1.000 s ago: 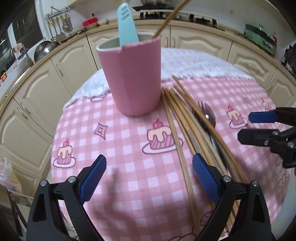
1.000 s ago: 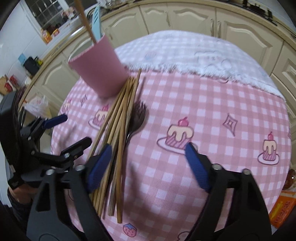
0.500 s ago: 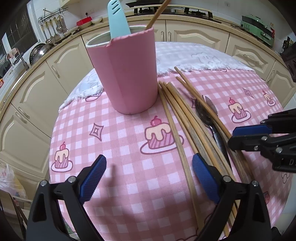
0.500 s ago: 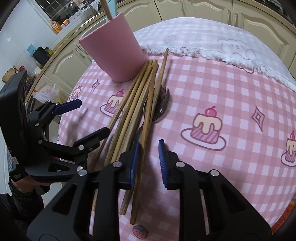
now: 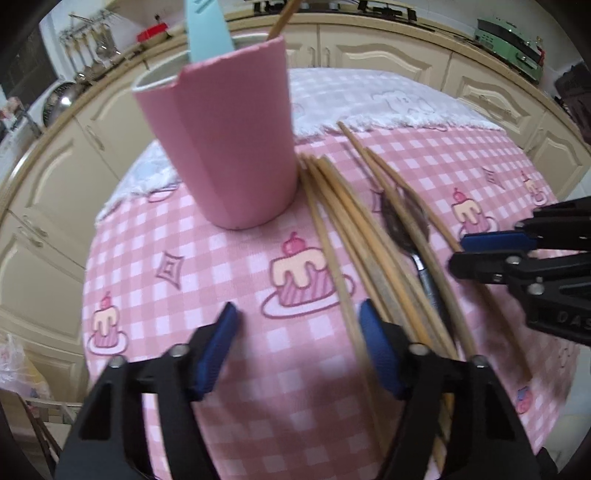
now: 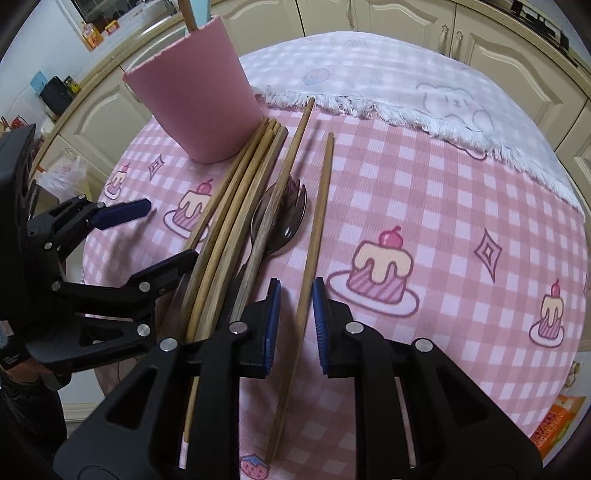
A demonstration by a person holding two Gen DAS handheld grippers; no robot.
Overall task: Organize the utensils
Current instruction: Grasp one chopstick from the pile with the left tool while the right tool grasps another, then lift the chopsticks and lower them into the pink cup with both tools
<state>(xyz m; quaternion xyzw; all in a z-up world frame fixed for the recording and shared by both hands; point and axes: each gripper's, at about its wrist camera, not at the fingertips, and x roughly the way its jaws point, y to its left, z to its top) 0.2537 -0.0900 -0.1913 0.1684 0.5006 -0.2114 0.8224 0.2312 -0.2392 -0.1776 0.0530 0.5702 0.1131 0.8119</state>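
Observation:
A pink cup (image 5: 225, 144) stands on the round table and holds a light-blue spatula (image 5: 207, 29) and a wooden stick. Several wooden chopsticks (image 5: 343, 221) lie beside it over a dark spork (image 5: 402, 225). In the right wrist view the cup (image 6: 199, 107) is at upper left and the spork (image 6: 284, 221) lies under the chopstick bundle (image 6: 236, 218). One chopstick (image 6: 314, 236) lies apart to the right; my right gripper (image 6: 295, 321) has its jaws narrowly apart around it, not touching. My left gripper (image 5: 295, 332) is open and empty above the cloth, left of the bundle.
The table carries a pink checked cloth (image 6: 461, 206) with cake prints over a white fringed cloth (image 6: 406, 81). Cream kitchen cabinets (image 5: 388, 55) ring the table. An orange packet (image 6: 557, 421) lies beyond the table's right edge.
My right gripper has narrowed and moved right, off the bundle, and now straddles the separated chopstick. My left gripper has closed partway and moved nearer the cup.

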